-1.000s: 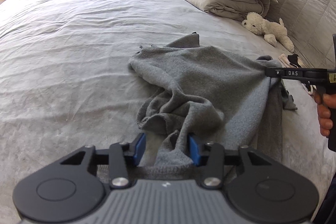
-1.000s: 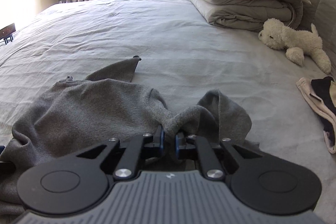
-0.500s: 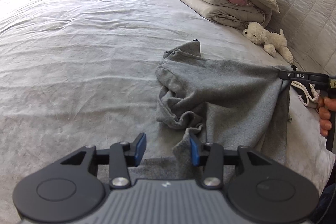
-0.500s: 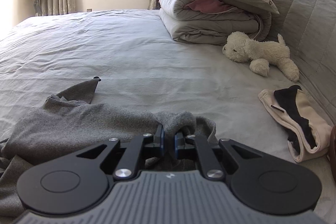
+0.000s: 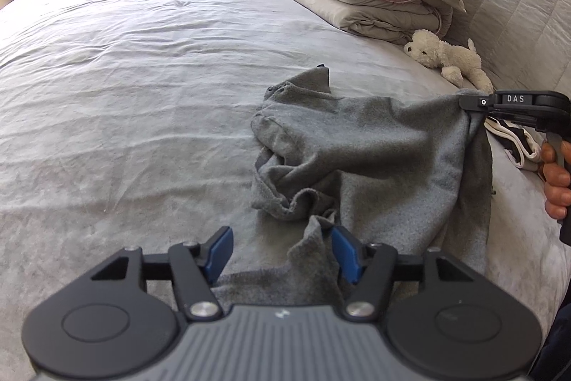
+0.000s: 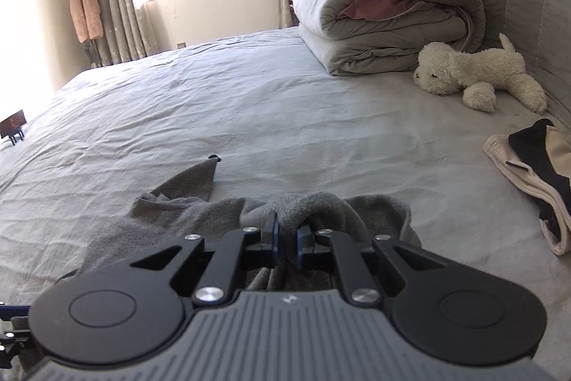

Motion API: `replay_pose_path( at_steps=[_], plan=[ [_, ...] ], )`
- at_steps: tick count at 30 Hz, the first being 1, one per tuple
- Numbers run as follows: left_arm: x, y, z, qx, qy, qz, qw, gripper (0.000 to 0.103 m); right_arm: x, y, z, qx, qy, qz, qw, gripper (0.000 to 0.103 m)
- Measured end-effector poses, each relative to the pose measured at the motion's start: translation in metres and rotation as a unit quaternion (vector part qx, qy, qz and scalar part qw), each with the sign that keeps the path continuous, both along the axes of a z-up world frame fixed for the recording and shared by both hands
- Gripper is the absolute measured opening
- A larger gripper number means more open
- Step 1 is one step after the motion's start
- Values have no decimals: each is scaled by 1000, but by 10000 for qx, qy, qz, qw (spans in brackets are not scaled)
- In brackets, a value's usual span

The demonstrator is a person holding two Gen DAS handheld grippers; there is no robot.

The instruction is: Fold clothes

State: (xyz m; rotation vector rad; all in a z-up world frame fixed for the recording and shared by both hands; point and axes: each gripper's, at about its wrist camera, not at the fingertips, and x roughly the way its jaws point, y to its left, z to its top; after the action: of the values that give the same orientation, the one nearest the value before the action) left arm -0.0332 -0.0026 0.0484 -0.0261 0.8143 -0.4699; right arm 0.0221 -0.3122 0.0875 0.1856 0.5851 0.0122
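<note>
The grey fleece garment (image 5: 374,138) lies rumpled near the bed's (image 5: 125,77) headboard edge, one corner lifted. The right gripper (image 6: 286,240) pinches that corner tight; the left gripper (image 5: 282,254) has just been opening, fabric loose between its jaws.

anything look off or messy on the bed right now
The grey garment is bunched and twisted, one corner pinched up by the right gripper. A cream and black garment lies crumpled near the headboard.
</note>
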Motion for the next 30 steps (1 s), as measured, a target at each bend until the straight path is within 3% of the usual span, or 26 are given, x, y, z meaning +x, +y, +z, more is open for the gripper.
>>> replay_pose_path(
  at_steps=[3,5,8,11,13,15,17,18,19,21,23,27,30],
  plan=[
    [0,3,5,63,-157,119,9998,62,-6,23,5,321,-182,776,9963,10],
    [1,4,7,123,-242,174,9995,62,-15,53,5,143,-304,1489,9883,10],
    [3,7,9,114,-264,246,9993,62,-30,99,2,-87,-365,2573,9656,10],
    [4,10,10,77,-264,315,9991,62,-41,137,-10,-481,-123,3416,9385,11],
    [5,12,10,78,-266,376,9989,62,-45,152,-20,-867,83,3696,9251,15],
    [5,14,11,82,-270,415,9987,62,-46,152,-24,-1012,143,3790,9197,16],
    [5,14,11,99,-290,400,9987,62,-42,137,-16,-765,65,3625,9288,17],
    [4,13,12,99,-308,369,9988,62,-38,125,-10,-586,7,3463,9363,22],
    [2,12,12,99,-326,338,9988,62,-32,113,-7,-423,4,3192,9467,40],
    [1,11,13,101,-364,280,9989,62,-18,86,-4,-109,48,2536,9672,53],
    [-1,10,13,103,-402,223,9989,63,-4,62,-7,98,275,1910,9812,55],
    [-2,9,14,109,-437,187,9988,63,10,31,-21,515,833,1019,9900,59],
    [-2,7,14,131,-447,186,9987,63,11,17,-26,636,1029,660,9905,69]
  ],
)
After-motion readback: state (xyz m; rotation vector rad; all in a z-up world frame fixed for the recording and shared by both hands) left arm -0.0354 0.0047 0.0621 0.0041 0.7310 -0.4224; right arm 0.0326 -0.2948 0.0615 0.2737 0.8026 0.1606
